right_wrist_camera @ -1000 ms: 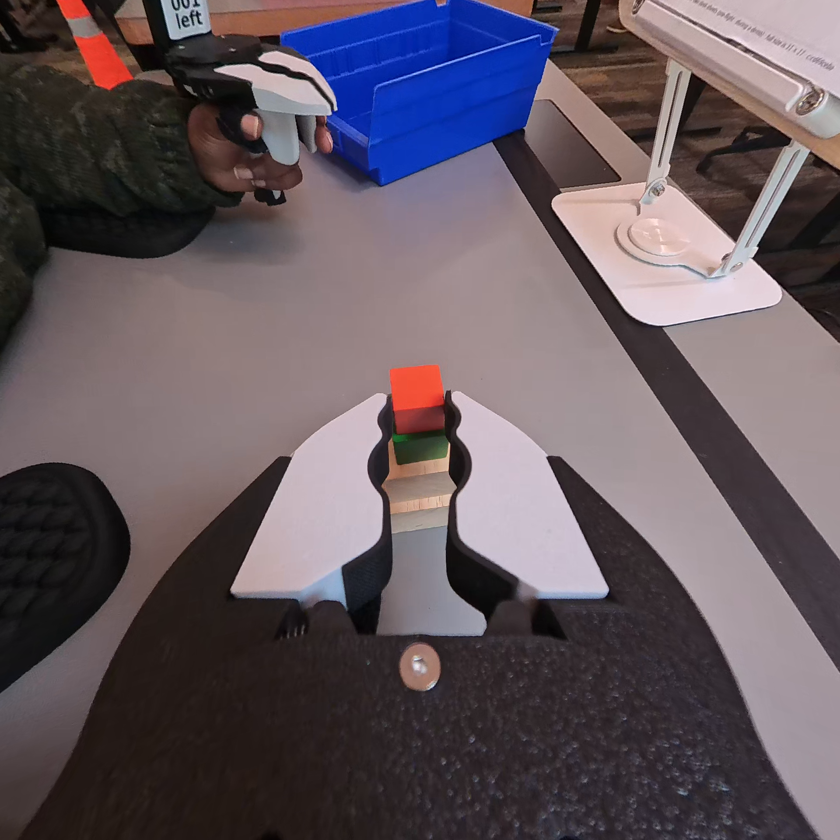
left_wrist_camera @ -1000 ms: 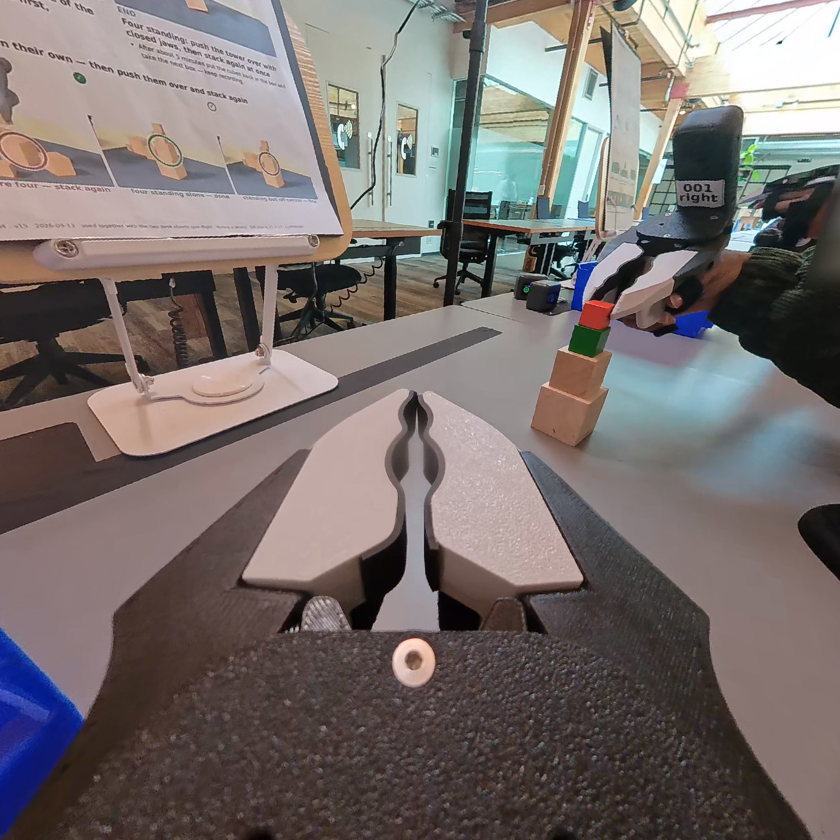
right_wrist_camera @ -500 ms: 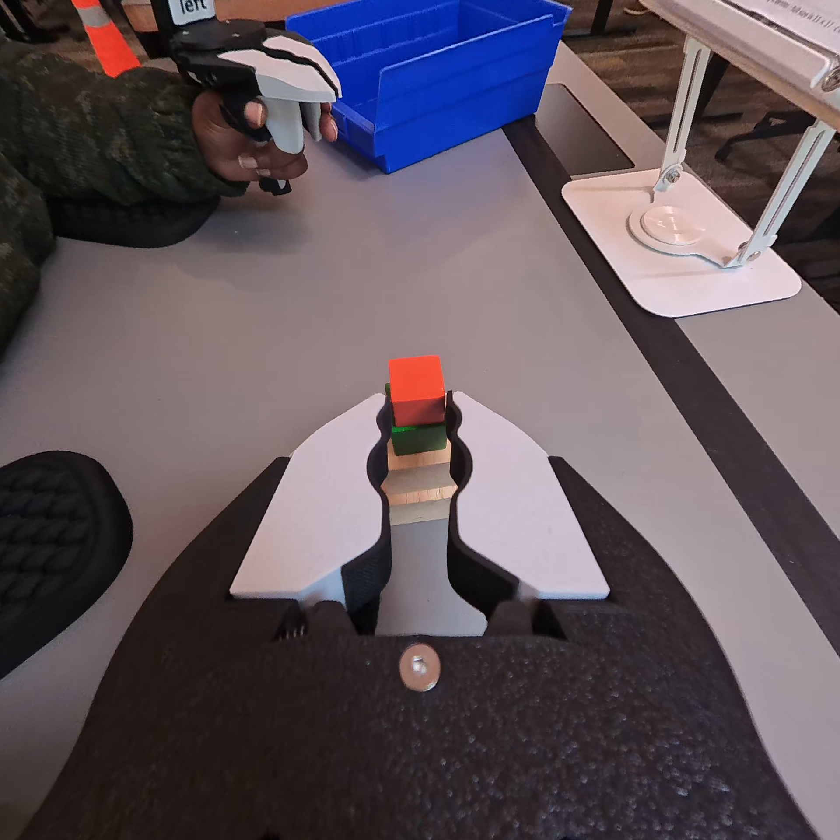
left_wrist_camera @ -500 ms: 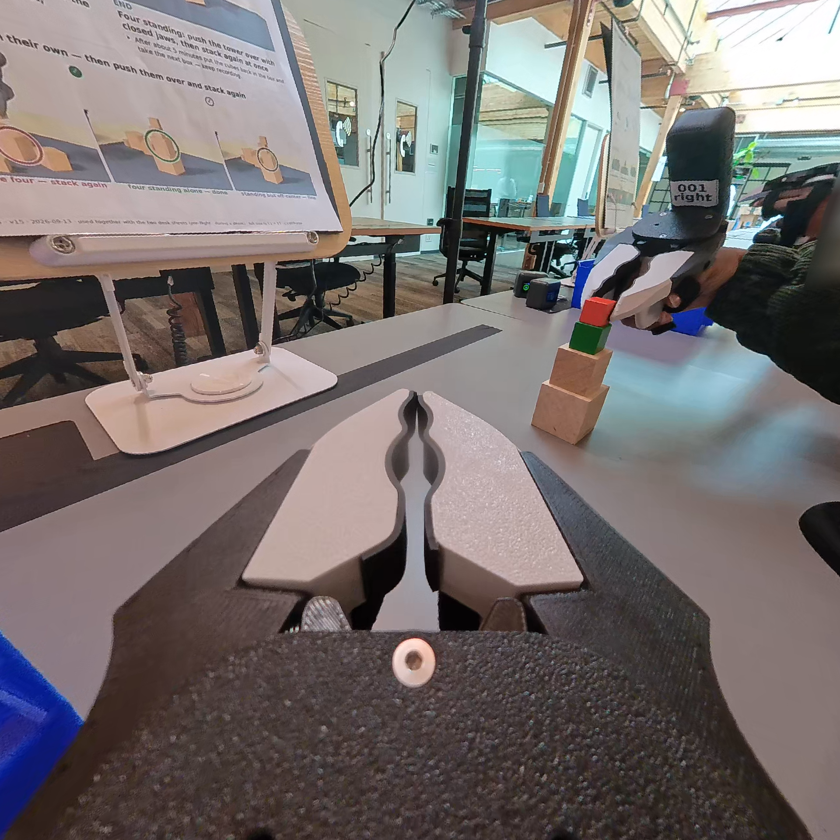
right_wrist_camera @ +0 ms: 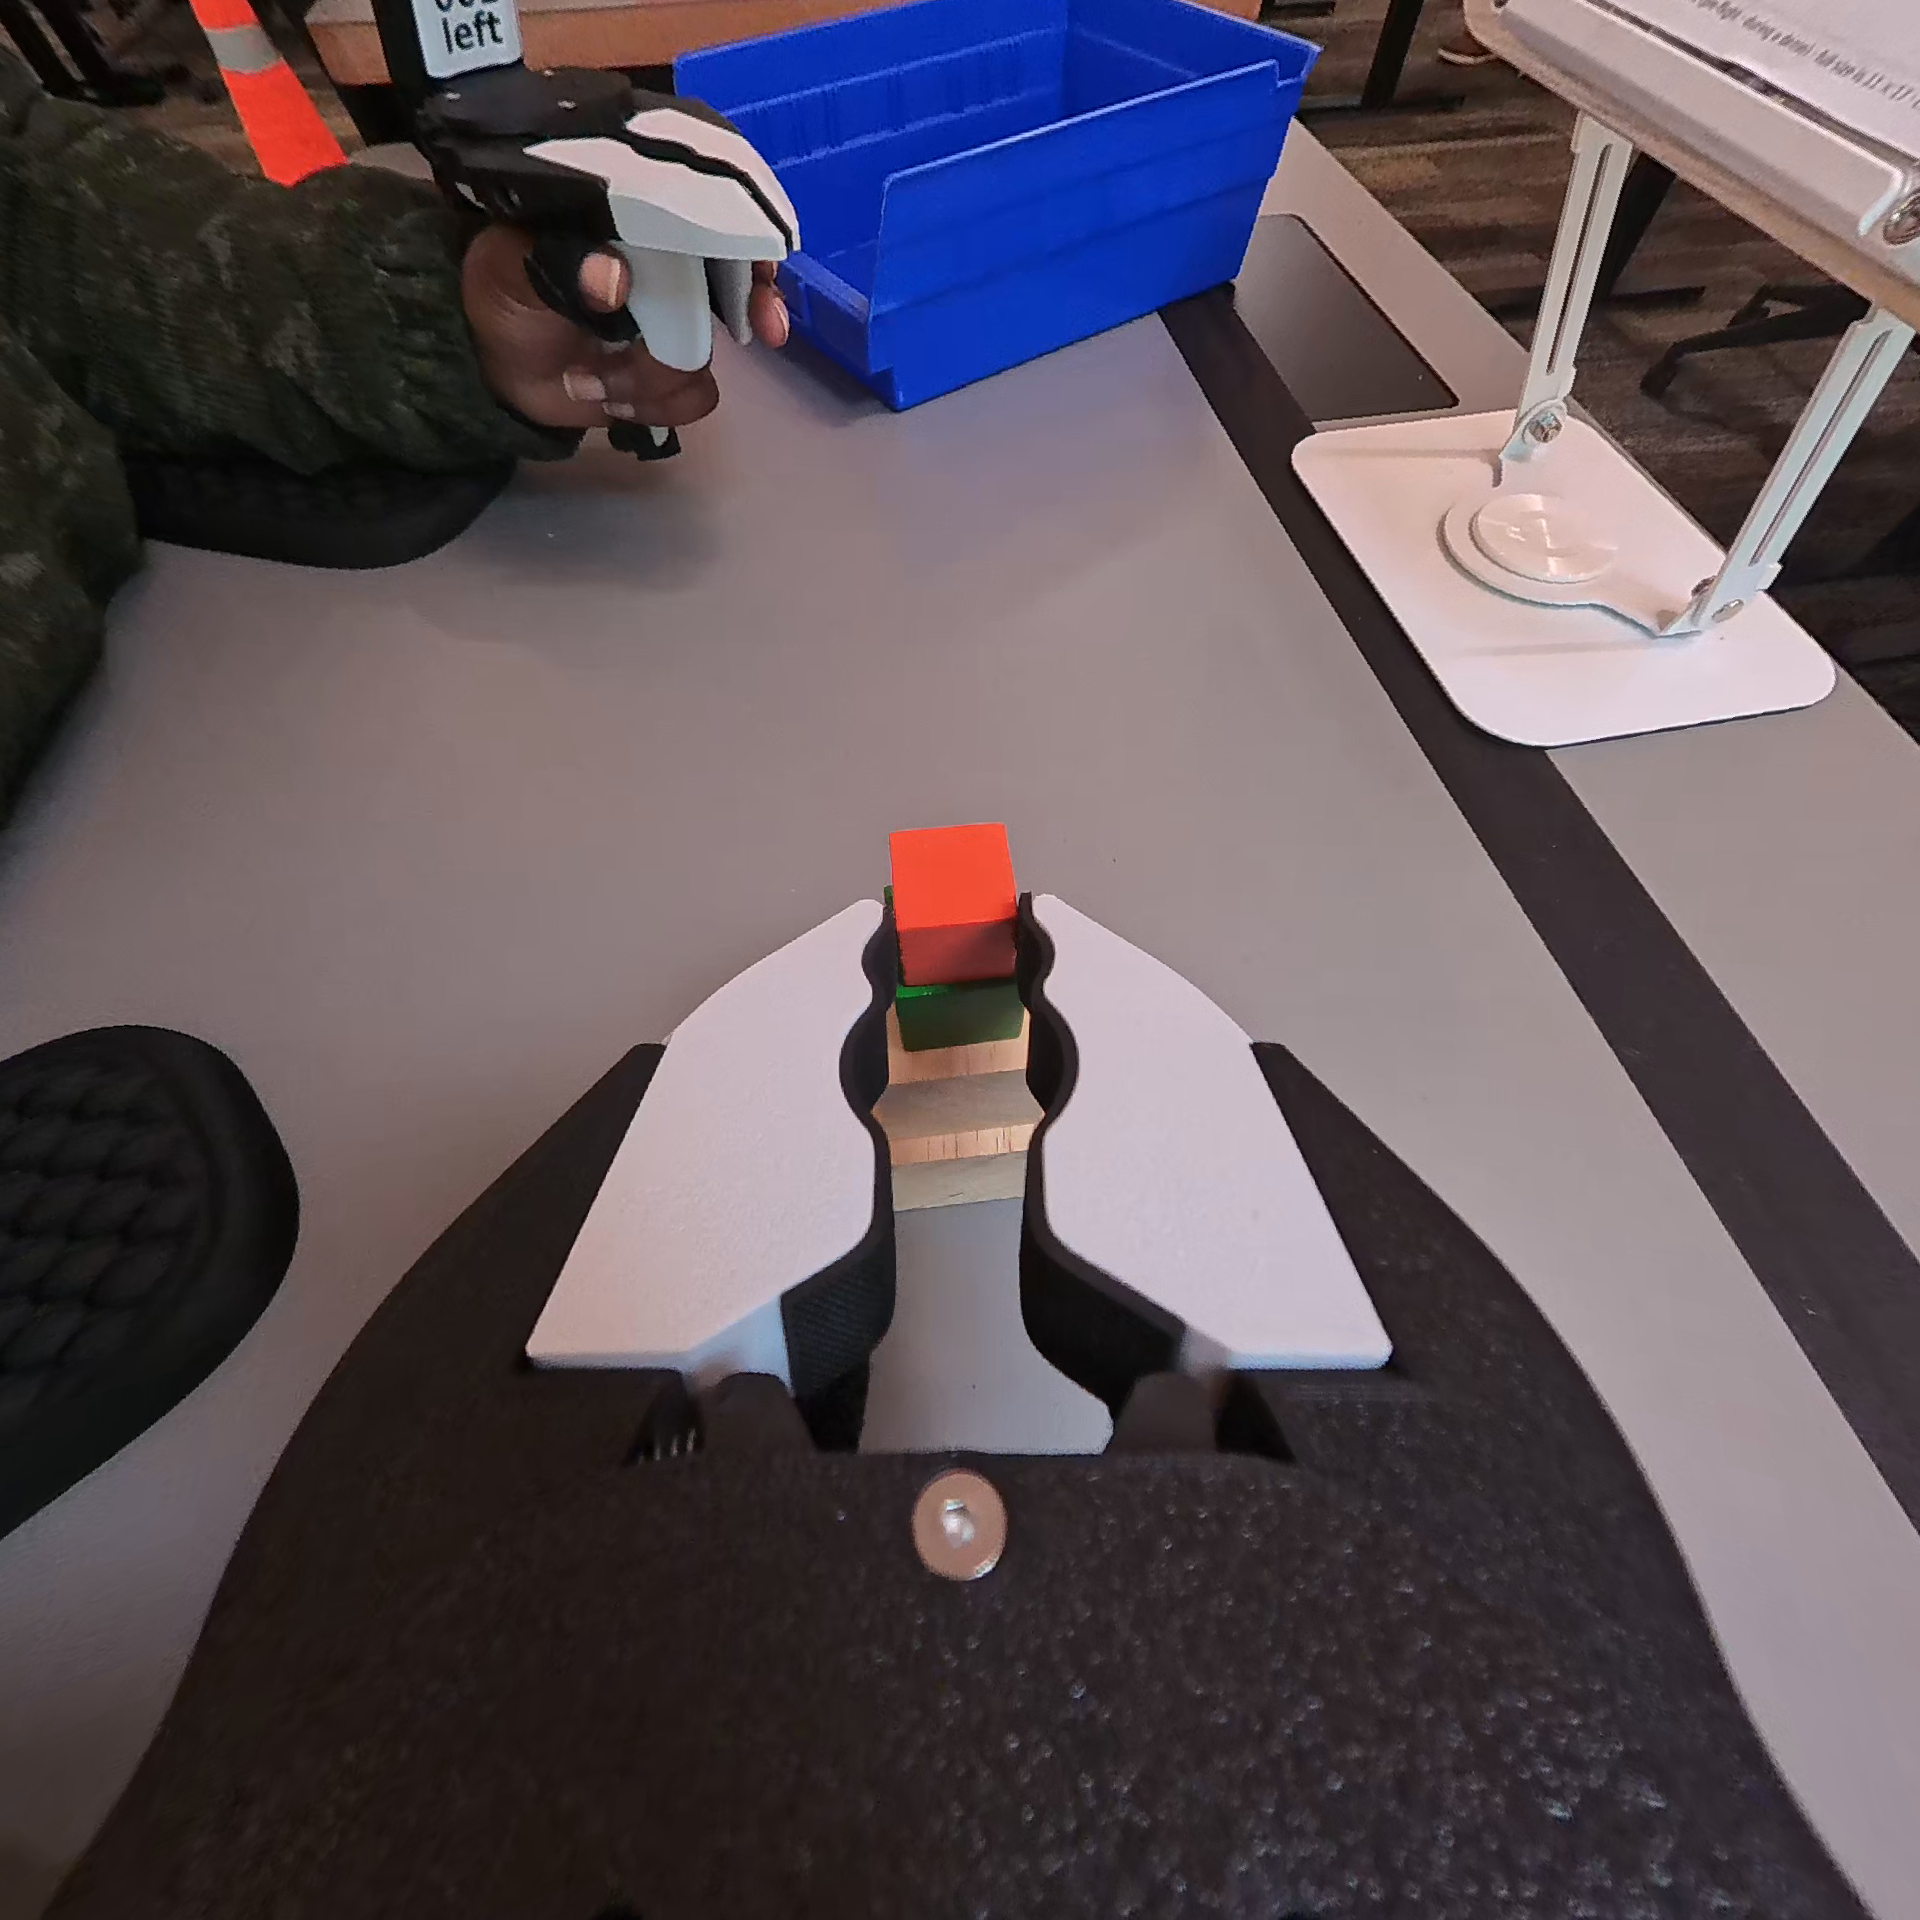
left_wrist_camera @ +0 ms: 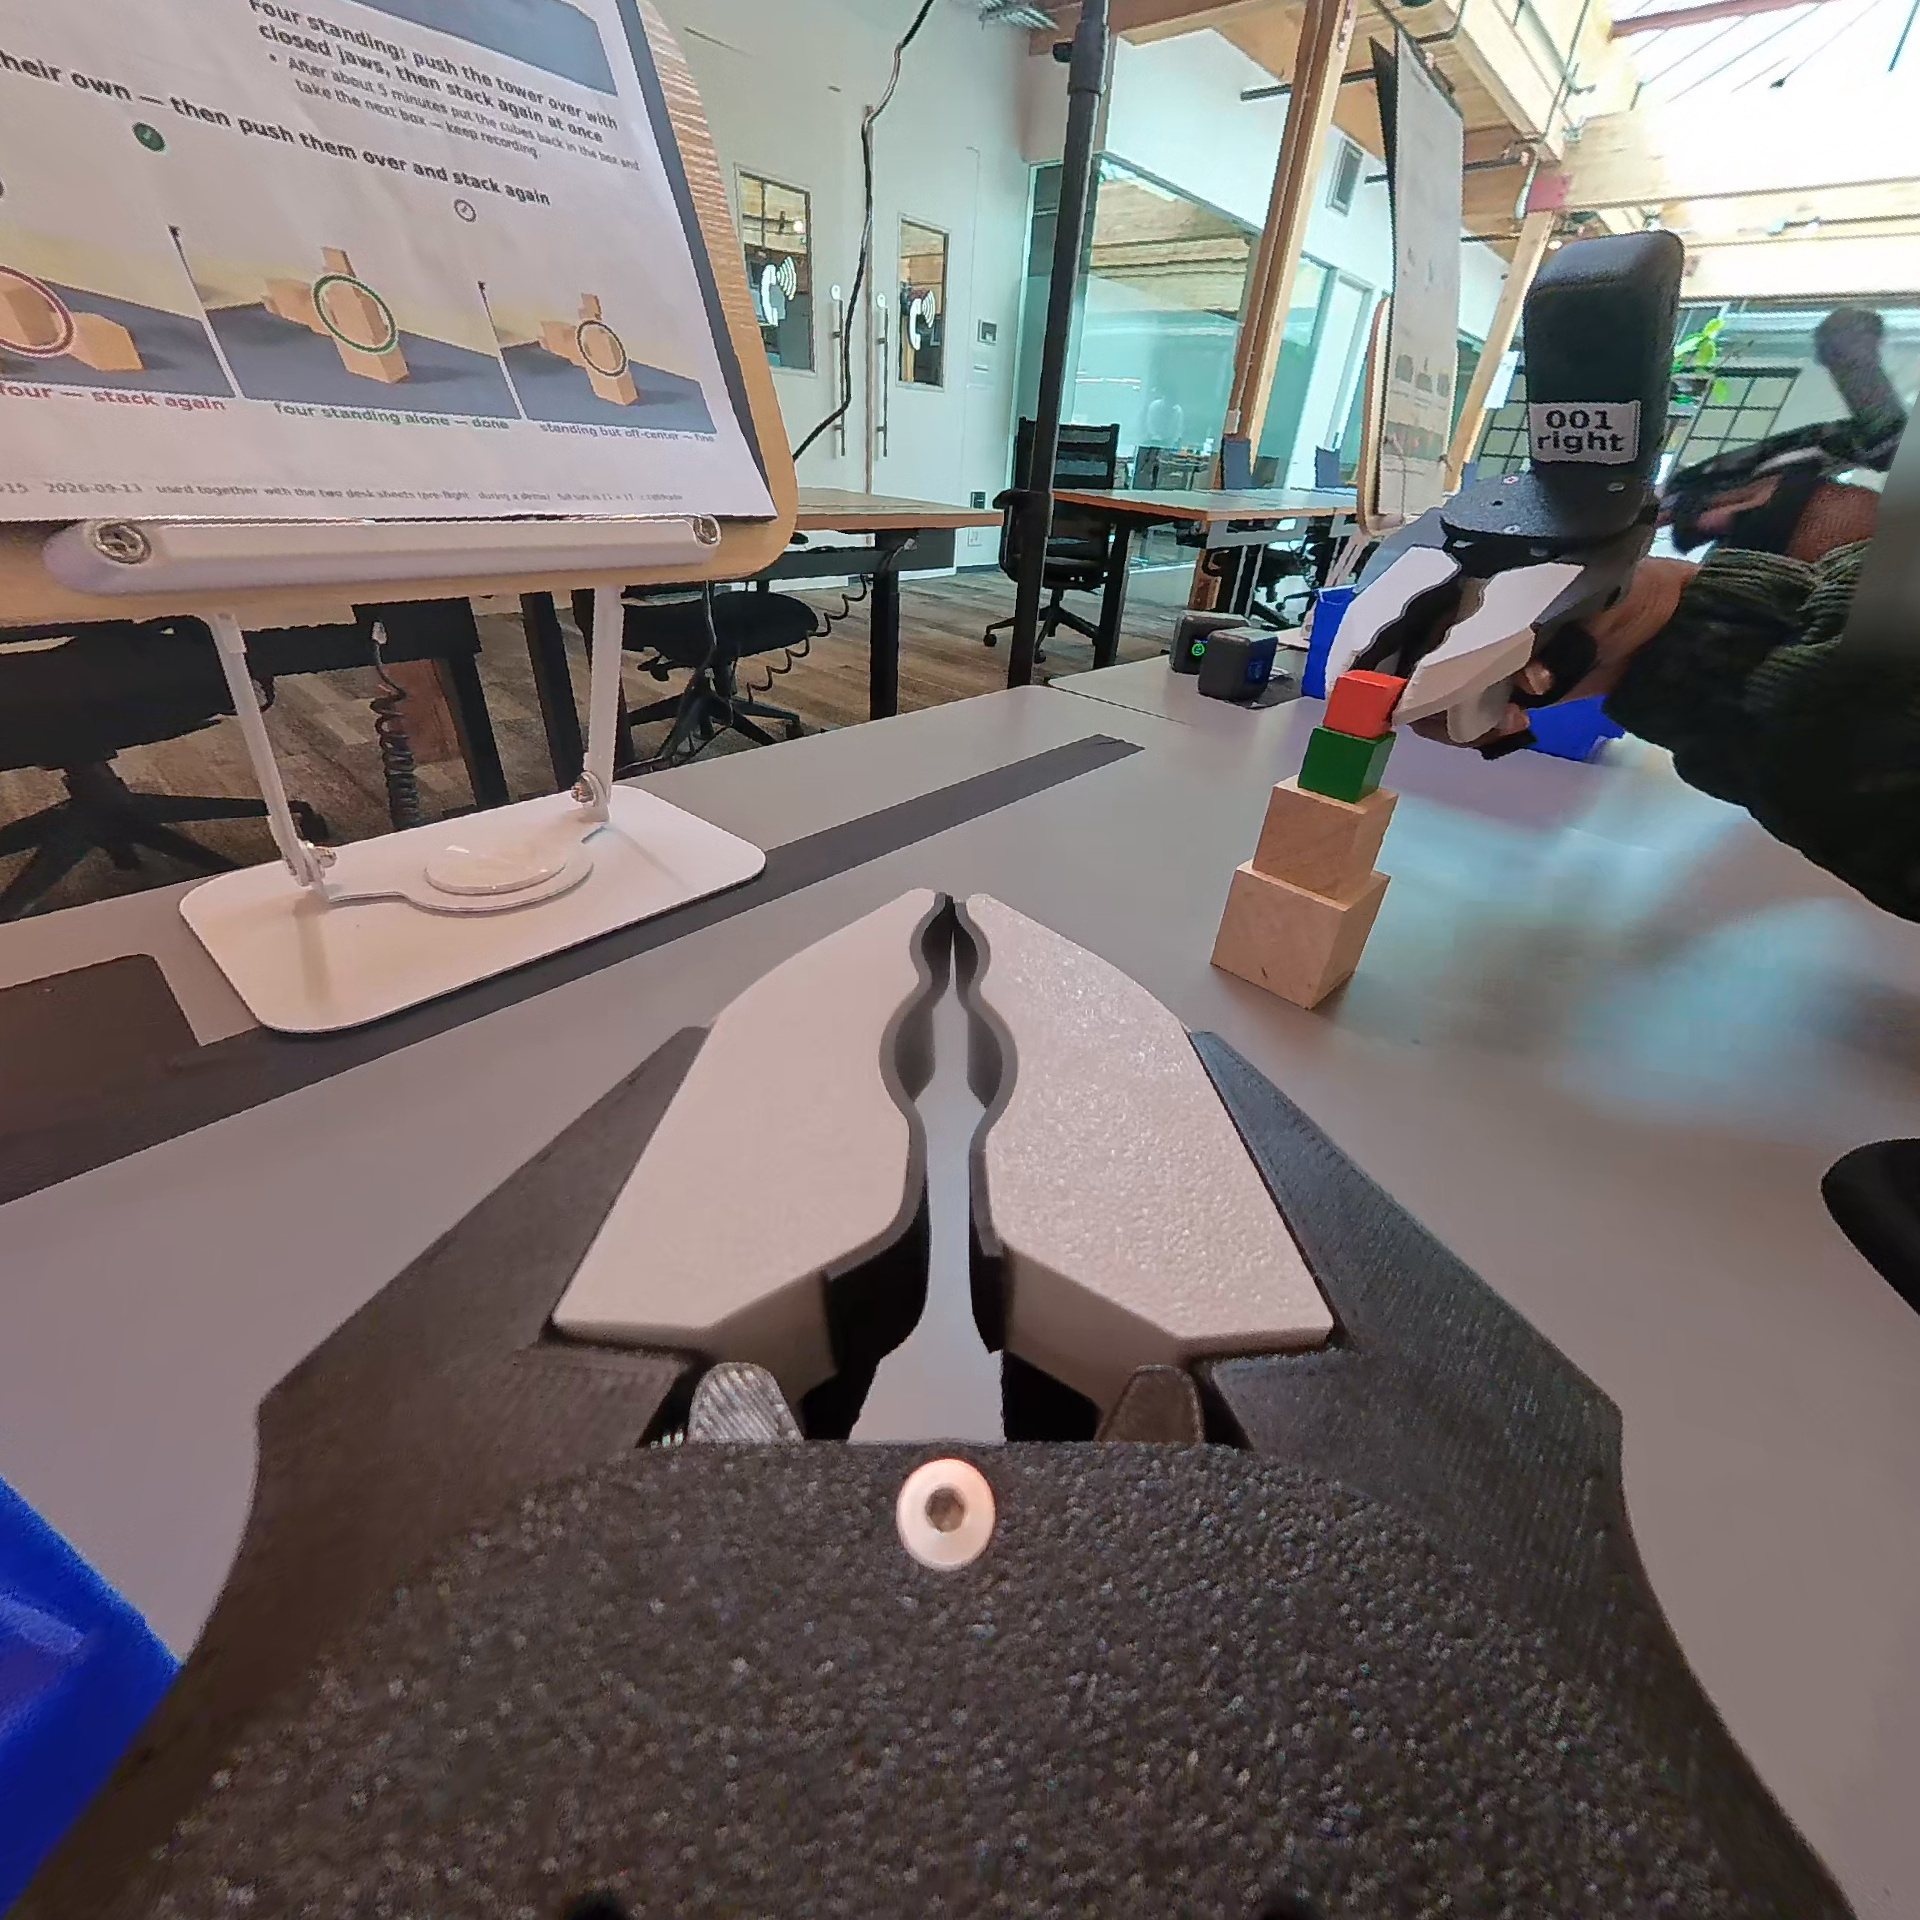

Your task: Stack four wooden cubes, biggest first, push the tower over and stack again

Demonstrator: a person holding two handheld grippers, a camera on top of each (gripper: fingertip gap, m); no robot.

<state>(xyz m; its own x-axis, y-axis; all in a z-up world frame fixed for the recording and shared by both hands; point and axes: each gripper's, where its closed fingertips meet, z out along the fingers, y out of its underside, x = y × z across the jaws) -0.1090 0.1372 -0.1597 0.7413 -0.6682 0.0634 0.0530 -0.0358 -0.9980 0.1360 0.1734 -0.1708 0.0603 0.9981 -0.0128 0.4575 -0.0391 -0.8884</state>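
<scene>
My right tongs (right_wrist_camera: 954, 920) pinch the red cube (right_wrist_camera: 951, 894), one pad on each side face, at the top of a four-block tower: beneath it sit a green cube (left_wrist_camera: 1345, 764), a smaller pale wooden block (left_wrist_camera: 1320, 840) and a larger pale wooden block (left_wrist_camera: 1294, 935), which rests on the grey surface (right_wrist_camera: 623, 727). The tower stands near the middle of that surface, short of the dark strip (right_wrist_camera: 1538, 769). My left tongs (left_wrist_camera: 951, 914) are pressed together with nothing between them, held low over the surface well apart from the tower. A blue bin (right_wrist_camera: 1018, 177) stands just beside the left tongs, and a white document stand (left_wrist_camera: 457, 904) rests beyond the strip.
</scene>
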